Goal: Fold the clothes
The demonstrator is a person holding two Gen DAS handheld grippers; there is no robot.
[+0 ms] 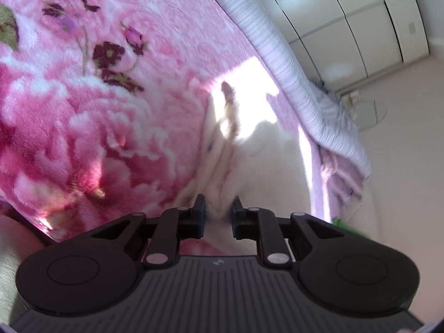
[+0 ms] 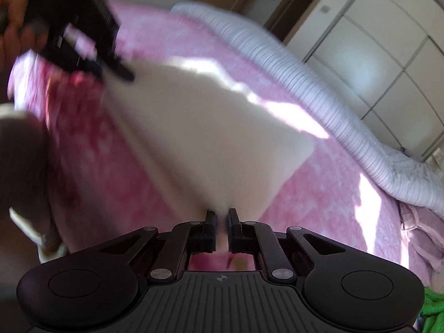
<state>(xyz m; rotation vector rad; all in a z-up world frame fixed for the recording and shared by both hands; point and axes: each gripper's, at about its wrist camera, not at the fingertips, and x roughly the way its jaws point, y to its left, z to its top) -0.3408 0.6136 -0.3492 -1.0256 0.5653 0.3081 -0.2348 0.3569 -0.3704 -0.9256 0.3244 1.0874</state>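
Left gripper (image 1: 217, 208) is clenching a bunched edge of the fluffy white fabric garment (image 1: 263, 149) | right gripper (image 2: 221, 217) is pinching its near corner, spreading it taut for folding | garment is lying on the pink floral fleece blanket (image 1: 83, 97)

Motion blur smears the right wrist view: the white garment (image 2: 211, 127) shows no seams or edges, and the left gripper (image 2: 116, 66) up in the corner is just a dark streak, its jaws unreadable there. The hand (image 2: 14, 14) holding it runs off the frame. Something green (image 2: 433, 313) is cut by the lower right edge. In the left wrist view sun glare burns out the garment's far end.
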